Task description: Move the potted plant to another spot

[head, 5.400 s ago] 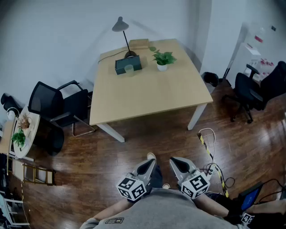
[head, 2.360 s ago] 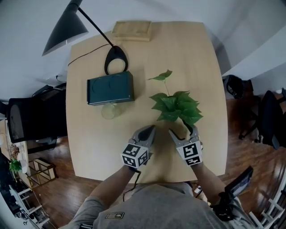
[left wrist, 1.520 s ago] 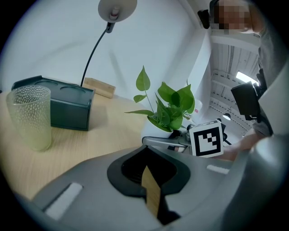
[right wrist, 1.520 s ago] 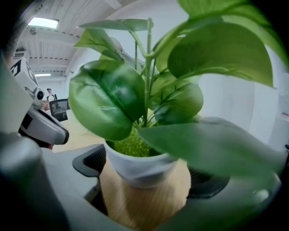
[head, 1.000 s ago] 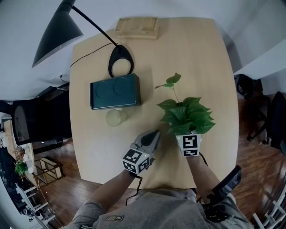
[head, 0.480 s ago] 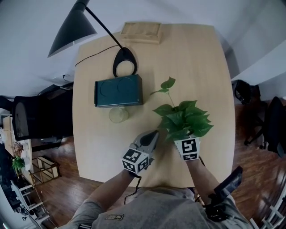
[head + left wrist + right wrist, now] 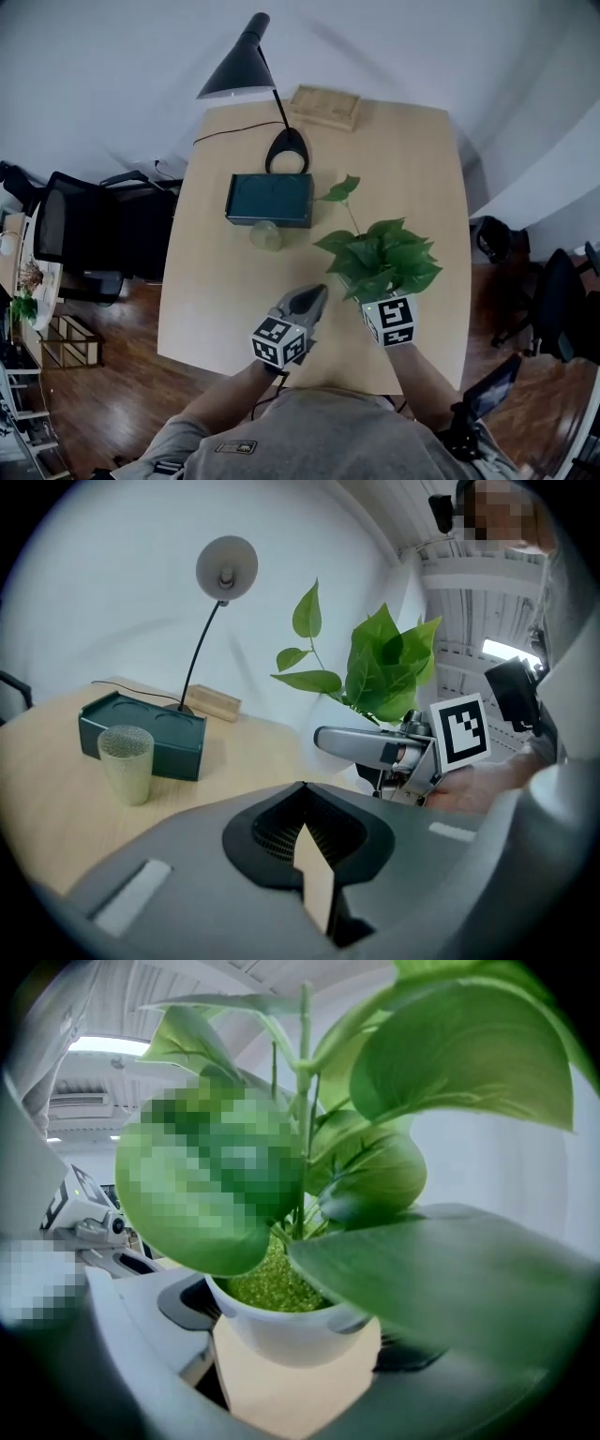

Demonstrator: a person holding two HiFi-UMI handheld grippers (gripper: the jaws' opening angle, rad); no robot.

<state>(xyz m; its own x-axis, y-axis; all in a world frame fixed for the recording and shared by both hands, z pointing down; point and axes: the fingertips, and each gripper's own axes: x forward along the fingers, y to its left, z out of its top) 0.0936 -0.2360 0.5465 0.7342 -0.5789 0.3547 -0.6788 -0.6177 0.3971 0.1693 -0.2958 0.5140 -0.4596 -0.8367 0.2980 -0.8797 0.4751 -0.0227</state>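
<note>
The potted plant [image 7: 380, 258], green leaves in a small white pot [image 7: 291, 1327], hangs above the near right part of the wooden table [image 7: 216, 291]. My right gripper [image 7: 374, 298] is shut on the pot, one jaw on each side of it [image 7: 292, 1340]; leaves hide its fingertips in the head view. The left gripper view shows the plant [image 7: 384, 663] and the right gripper [image 7: 375, 749] off to the right. My left gripper [image 7: 307, 298] hovers just left of the plant, jaws together and holding nothing [image 7: 302, 789].
A dark green box [image 7: 270, 199] with a translucent cup [image 7: 265, 234] in front of it sits mid-table. A desk lamp [image 7: 244, 66] and a wooden block [image 7: 323, 105] stand at the far edge. Black chairs stand left [image 7: 94, 230] and right [image 7: 553, 300] of the table.
Both grippers have risen, and the plant has come up off the table in the right gripper. The head view now takes in more of the table and room.
</note>
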